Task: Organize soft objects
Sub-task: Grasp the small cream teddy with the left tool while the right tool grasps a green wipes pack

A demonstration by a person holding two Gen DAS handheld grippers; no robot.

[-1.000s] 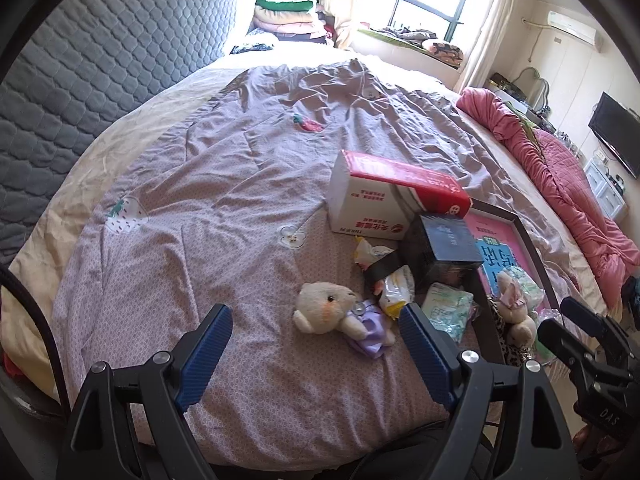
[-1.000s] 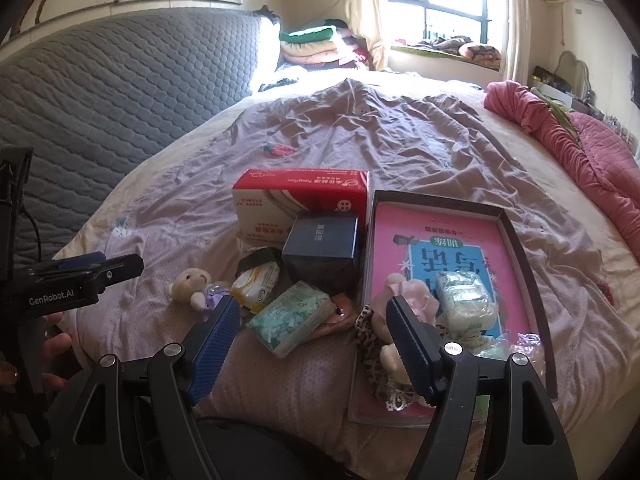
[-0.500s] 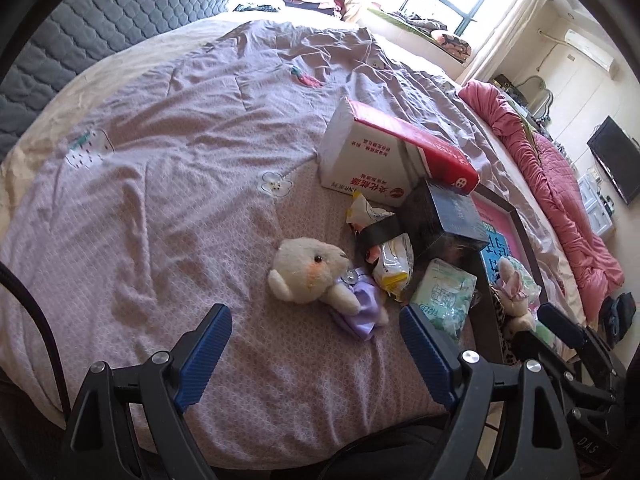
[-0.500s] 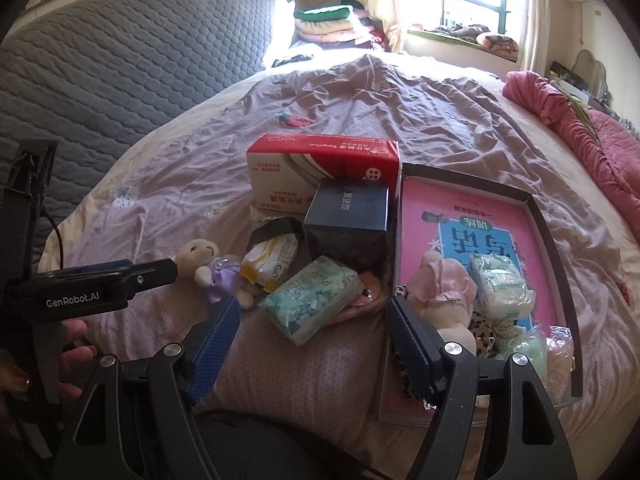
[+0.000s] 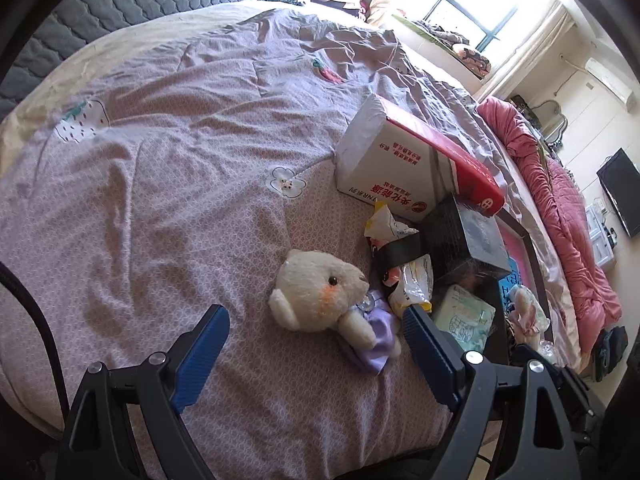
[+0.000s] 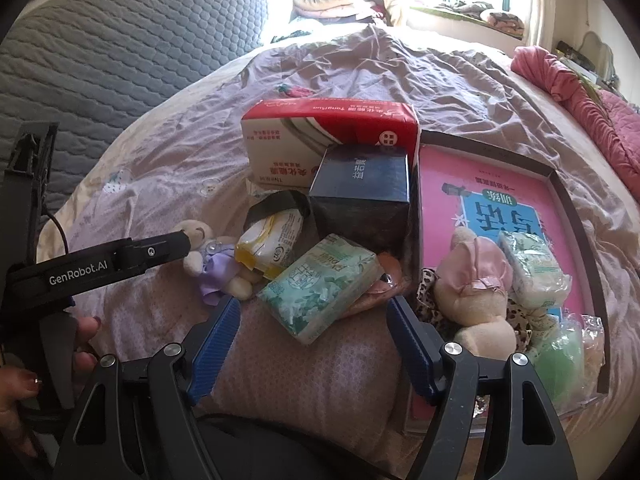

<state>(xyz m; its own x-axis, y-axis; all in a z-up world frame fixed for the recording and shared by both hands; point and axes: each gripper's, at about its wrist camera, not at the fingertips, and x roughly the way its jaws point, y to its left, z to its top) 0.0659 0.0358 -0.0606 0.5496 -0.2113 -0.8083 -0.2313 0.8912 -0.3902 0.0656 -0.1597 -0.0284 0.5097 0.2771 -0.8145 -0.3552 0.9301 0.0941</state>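
While both grippers [image 5: 316, 330] [image 6: 314, 322] gape empty, tissue packs [image 6: 320, 286] crowd plush bear [image 5: 320, 296].

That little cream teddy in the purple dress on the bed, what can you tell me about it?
The small cream plush bear in a lilac dress lies on its side on the mauve patterned quilt. It has fuzzy fur, a black bead eye, an orange blush spot on its cheek, rounded ears and stubby limbs, with something clear and shiny at its neck. It lies just ahead of the open left claw, untouched, close beside a yellow-and-white soft packet.
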